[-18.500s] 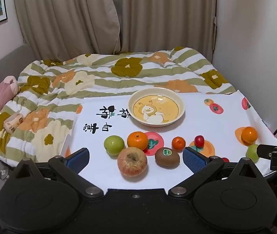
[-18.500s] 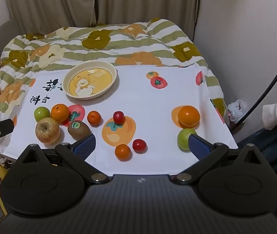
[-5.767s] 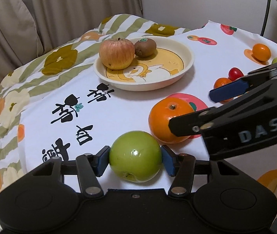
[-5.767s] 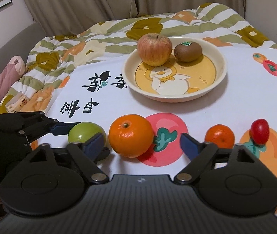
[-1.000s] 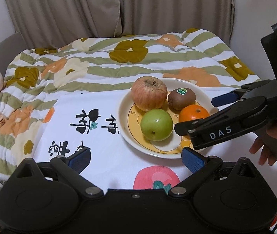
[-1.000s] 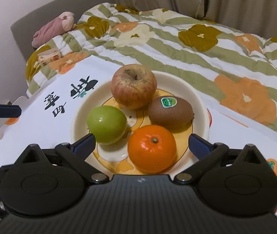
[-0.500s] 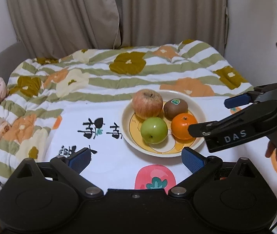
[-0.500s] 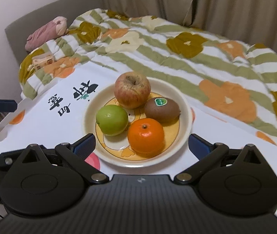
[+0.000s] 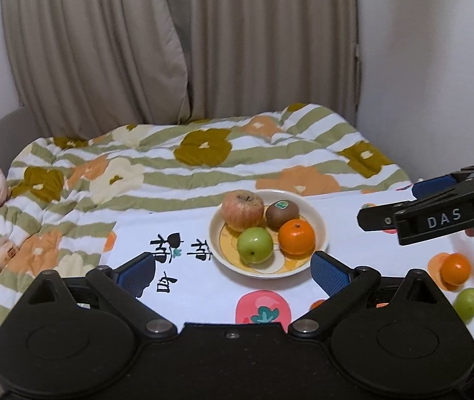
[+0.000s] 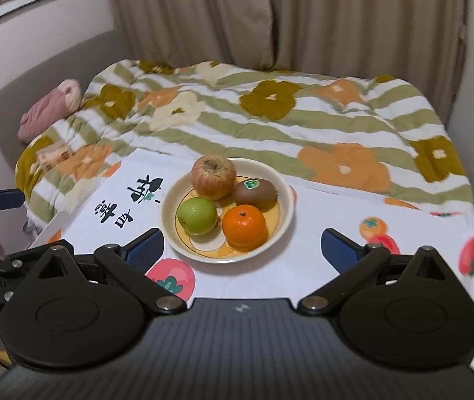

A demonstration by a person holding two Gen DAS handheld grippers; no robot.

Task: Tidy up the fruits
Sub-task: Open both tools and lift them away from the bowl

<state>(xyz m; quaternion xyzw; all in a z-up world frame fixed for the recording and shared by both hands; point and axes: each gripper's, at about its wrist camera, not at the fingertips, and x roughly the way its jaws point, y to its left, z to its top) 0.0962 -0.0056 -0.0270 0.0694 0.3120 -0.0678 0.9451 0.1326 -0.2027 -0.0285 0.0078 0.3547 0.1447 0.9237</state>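
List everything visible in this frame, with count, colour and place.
plate: 1, cream, on the white cloth
red apple: 1, red-yellow, back of plate
kiwi: 1, brown, green sticker, plate right
green apple: 1, green, plate front left
orange: 1, orange, plate front right
loose orange: 1, orange, cloth far right
loose green fruit: 1, green, cloth right edge
cloth: 1, white, fruit prints
blanket: 1, green-striped, floral
curtains: beige, behind
left gripper: open, empty
right gripper: open, empty

Both wrist views look from near the table edge toward the plate (image 9: 322, 230) (image 10: 285, 193); left view sits farther left.
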